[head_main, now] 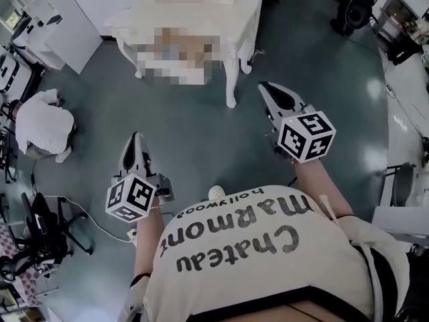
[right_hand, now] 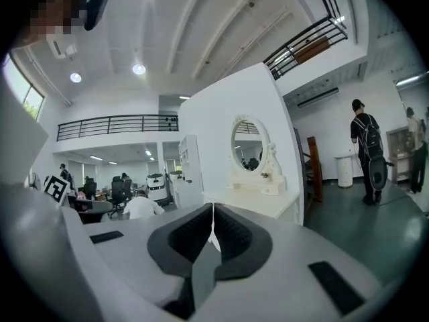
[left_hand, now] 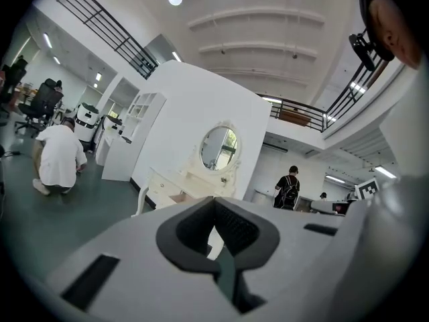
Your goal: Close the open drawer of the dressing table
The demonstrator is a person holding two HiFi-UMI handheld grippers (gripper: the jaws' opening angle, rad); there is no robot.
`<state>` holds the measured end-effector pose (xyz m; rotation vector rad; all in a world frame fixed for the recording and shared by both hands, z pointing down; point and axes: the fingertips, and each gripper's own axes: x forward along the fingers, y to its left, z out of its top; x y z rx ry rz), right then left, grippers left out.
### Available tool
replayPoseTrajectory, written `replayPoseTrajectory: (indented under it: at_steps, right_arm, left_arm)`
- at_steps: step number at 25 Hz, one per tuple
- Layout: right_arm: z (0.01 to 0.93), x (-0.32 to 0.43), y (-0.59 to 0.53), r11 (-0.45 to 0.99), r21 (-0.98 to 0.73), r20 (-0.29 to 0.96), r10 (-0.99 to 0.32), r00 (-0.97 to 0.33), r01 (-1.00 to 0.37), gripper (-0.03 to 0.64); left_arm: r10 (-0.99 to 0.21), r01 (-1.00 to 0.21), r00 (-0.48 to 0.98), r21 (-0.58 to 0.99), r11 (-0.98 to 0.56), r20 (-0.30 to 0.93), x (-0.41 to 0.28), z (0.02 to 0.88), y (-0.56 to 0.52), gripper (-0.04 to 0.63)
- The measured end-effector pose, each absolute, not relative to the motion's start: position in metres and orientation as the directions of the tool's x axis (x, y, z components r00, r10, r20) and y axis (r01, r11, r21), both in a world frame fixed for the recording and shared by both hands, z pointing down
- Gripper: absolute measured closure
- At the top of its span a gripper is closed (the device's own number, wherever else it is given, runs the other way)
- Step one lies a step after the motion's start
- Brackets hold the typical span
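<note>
1. Green hall floor point(head_main: 201, 133) runs wide ahead of us, and the white dressing table point(head_main: 236, 19) stands well apart from both tools, with its oval mirror point(left_hand: 218, 147) facing this way
2. See the open drawer point(left_hand: 179, 196): it juts from the table's front, brown inside showing, and nothing is touching it yet
3. Left gripper point(head_main: 136, 138) has its tongs pressed together with nothing between them, and the right gripper point(head_main: 268, 89) is the same, shut tight and empty
4. First worry: narrow closed tips make a small pushing point, so they could skid off the drawer front
5. Second: a shove off to one side could skew the drawer and jam it half-way
6. Third: that table stands on a slender leg point(head_main: 231, 79) at each corner on a shiny floor, so too hard a push may slide the whole piece and rock the mirror
7. Also mind the loose cable point(head_main: 87, 217) low on the left and the crouching person point(head_main: 43, 123) near that side
</note>
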<state>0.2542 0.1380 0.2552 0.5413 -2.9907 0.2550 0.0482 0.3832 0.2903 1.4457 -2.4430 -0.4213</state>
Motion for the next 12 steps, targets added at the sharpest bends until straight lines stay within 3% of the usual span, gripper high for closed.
replayPoseTrajectory:
  at_steps: [7,12]
  right_arm:
    - [0.247,0.185,0.129,0.919,-0.127,0.088,-0.364,-0.927,-0.373,0.586]
    - [0.269,0.161,0.125,0.910,-0.137,0.153,-0.371,-0.916,-0.392,0.586]
  left_arm:
    - [-0.897,-0.825,-0.437,0.368,0.429,0.065,-0.021,0.284,0.363,0.588]
    - [-0.908,-0.827,-0.407,0.384,0.411,0.096,-0.039,0.297,0.350,0.588]
